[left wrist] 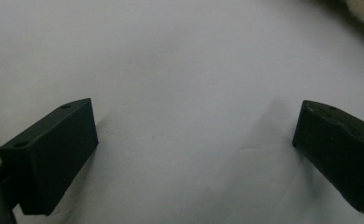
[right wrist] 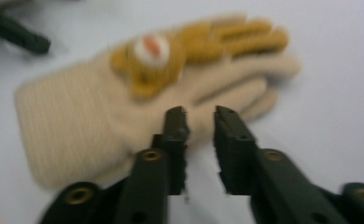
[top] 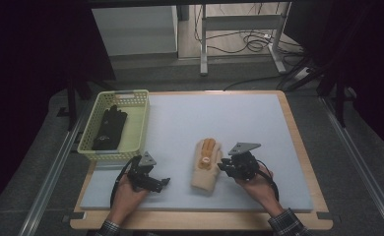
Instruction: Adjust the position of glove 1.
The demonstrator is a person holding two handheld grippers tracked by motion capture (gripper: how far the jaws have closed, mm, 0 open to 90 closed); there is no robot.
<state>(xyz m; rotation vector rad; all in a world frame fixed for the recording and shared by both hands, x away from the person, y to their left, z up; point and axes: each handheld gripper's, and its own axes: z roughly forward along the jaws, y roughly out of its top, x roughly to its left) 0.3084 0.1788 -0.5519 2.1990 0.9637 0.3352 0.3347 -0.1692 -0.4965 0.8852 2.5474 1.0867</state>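
Work in hand judged as clearing gloves from the mat into the basket. One black glove (top: 110, 129) already lying inside the yellow basket (top: 140, 120) at the left rear of the grey mat (top: 219, 118); that part judged done. One beige glove (top: 206, 166) with an orange bear patch left out on the mat, near the front edge, flat, fingers pointing away from the person, cuff toward the person. Not yet lifted.

Right gripper (top: 225, 169) held just beside the beige glove's right edge. In the right gripper view, right gripper (right wrist: 199, 116) with jaws narrowly parted, tips at the glove's (right wrist: 124, 102) lower edge by the thumb, nothing pinched between them; contact with the fabric hard to tell through the blur. Left gripper (top: 164, 182) resting low over bare mat, left of the glove and apart from it. In the left gripper view, left gripper (left wrist: 194, 140) with jaws spread wide, bare mat (left wrist: 180, 60) between them, holding nothing.

Remaining, by judgement: grasp the beige glove, carry it left, release it into the basket.

Count: gloves, two (one black, one beige); baskets, one; mats, one; grippers, two; hands, two.
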